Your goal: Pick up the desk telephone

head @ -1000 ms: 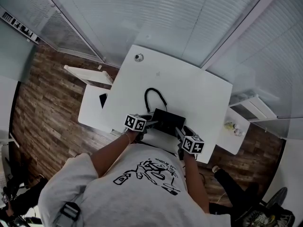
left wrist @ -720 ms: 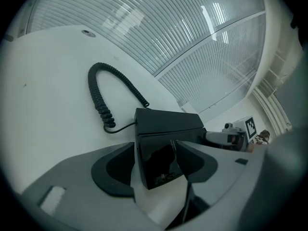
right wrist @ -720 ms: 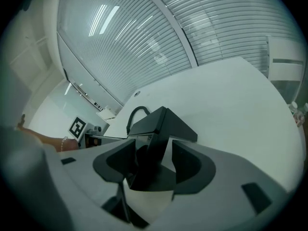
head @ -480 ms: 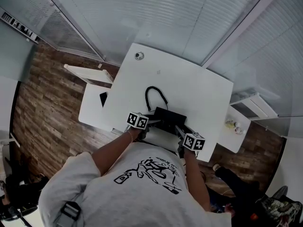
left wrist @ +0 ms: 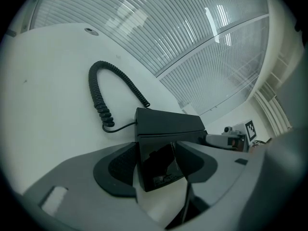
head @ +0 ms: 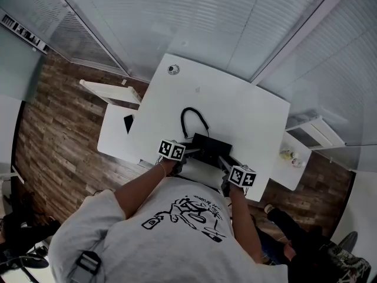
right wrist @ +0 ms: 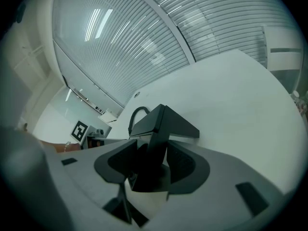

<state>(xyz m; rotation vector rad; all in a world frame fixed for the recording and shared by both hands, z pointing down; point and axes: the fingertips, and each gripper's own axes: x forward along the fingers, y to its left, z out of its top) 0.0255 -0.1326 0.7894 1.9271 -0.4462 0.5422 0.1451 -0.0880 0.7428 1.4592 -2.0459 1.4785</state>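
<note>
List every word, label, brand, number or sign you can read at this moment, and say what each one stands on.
No text can be read.
On the shirt print: lettering around a drawing, too small to read.
On the desk telephone: a small pale label low on its near face, too blurred to read.
On the marker cubes: black-and-white square patterns only, no words or numbers.

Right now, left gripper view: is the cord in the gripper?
No, the phone sits in the left gripper; the cord lies beyond it on the table.
</note>
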